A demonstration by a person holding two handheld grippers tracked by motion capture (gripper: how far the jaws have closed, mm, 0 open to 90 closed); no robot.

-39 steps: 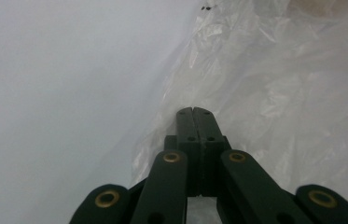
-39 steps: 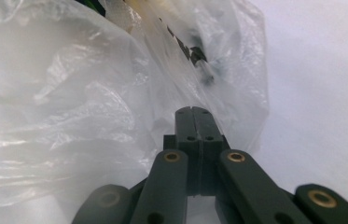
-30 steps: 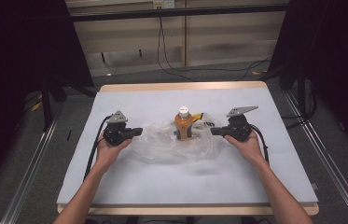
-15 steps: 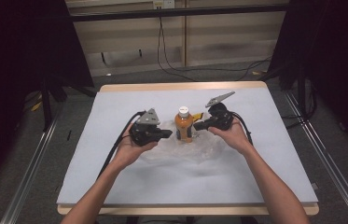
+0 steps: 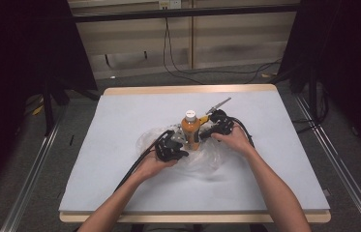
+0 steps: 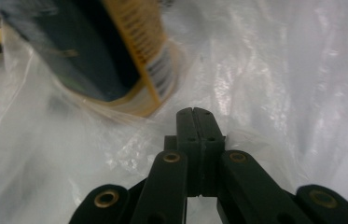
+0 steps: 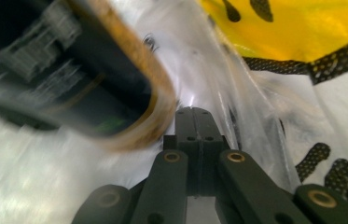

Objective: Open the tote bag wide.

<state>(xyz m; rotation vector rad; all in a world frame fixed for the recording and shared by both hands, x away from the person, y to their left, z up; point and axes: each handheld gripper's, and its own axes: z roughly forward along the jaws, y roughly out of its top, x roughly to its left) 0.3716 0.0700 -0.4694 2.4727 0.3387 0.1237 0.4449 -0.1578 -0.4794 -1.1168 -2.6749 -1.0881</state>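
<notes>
Beside the bottle (image 5: 190, 129), both tongs (image 5: 180, 143) (image 5: 206, 131) have closed in from the sides.

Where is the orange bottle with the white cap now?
In the high view, the orange plastic bottle with the white cap stands upright mid-table on the clear plastic bag, between the two hand-held grippers.

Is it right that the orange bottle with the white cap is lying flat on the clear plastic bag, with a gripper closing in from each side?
Not quite. The bottle stands upright, its white cap on top, as the high view shows. The rest holds: it is on the clear plastic bag, with the left gripper and right gripper at either side, jaws shut.
</notes>
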